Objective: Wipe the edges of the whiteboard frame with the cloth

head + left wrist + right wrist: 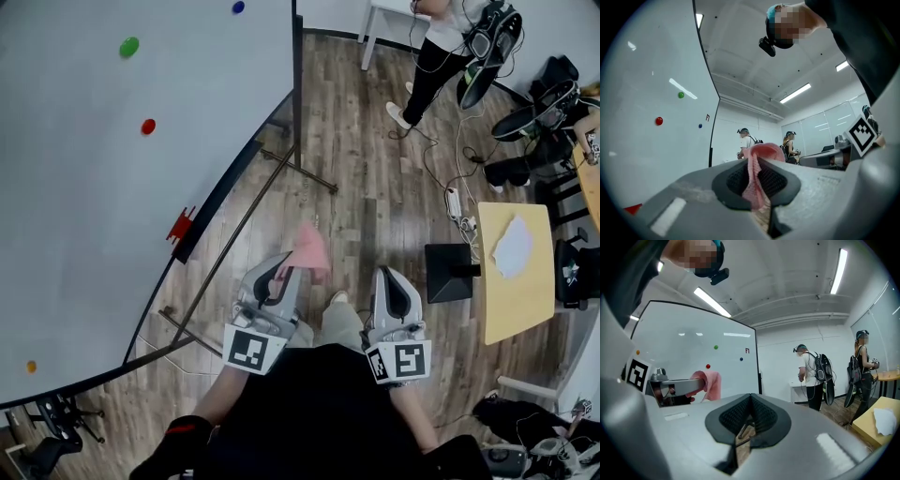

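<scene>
A large whiteboard (103, 187) on a wheeled stand fills the left of the head view; its dark frame edge (297, 84) runs down the right side and along the bottom. A pink cloth (310, 248) hangs pinched in my left gripper (289, 270), which is shut on it, a little off the board's lower right. From the left gripper view the cloth (754, 178) sits between the dark pads with the board (647, 117) to the left. My right gripper (386, 281) is held beside it, shut with nothing in it (750, 420).
Coloured magnets (129, 46) and a red clip (180, 225) sit on the board. The stand's legs (291, 164) stretch over the wood floor. A yellow table (516, 267) with white paper stands right, a black box (454, 272) beside it. A person (441, 47) stands at the back among cables.
</scene>
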A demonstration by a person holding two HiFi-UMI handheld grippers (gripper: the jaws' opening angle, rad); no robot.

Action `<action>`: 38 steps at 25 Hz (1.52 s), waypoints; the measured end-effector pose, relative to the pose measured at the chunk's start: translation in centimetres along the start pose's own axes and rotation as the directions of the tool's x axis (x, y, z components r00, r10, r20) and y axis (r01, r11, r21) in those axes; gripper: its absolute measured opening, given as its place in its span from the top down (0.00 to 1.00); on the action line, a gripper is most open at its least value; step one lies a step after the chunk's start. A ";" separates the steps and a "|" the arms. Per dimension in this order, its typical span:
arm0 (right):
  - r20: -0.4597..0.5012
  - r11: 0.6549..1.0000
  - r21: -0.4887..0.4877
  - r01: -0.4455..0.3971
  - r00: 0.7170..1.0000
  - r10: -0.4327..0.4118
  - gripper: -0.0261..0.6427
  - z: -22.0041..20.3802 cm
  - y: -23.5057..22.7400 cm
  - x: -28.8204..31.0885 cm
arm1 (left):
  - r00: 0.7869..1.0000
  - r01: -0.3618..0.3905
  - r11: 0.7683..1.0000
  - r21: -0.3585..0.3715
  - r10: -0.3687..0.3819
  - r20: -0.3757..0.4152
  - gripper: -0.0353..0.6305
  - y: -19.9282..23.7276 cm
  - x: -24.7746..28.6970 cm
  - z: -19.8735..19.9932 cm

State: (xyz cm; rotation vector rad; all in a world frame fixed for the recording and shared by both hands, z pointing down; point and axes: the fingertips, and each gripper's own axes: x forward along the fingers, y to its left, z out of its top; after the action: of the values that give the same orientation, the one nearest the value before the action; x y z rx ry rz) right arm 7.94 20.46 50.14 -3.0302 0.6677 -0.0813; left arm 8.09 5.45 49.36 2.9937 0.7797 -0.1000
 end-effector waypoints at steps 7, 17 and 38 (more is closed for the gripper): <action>0.013 1.000 0.005 -0.008 1.000 0.008 0.96 -0.3 -3.2 4.2 | 1.000 -0.017 1.000 0.021 0.017 -0.006 0.91 1.5 4.5 -0.5; -0.039 0.993 0.024 -0.111 0.993 0.112 0.96 -0.6 -11.4 13.0 | 0.994 -0.113 0.993 0.031 0.113 -0.007 0.91 2.3 16.2 -0.9; -0.050 0.905 0.026 -0.424 0.904 0.425 0.96 0.4 -21.1 24.4 | 0.920 -0.391 0.918 0.068 0.391 0.025 0.91 3.9 30.0 -1.3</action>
State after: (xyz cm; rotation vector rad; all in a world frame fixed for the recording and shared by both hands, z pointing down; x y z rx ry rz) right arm 38.94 29.28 51.84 -2.7973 1.3062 -0.1534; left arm 36.21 16.65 48.52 3.1424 0.1645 -0.1305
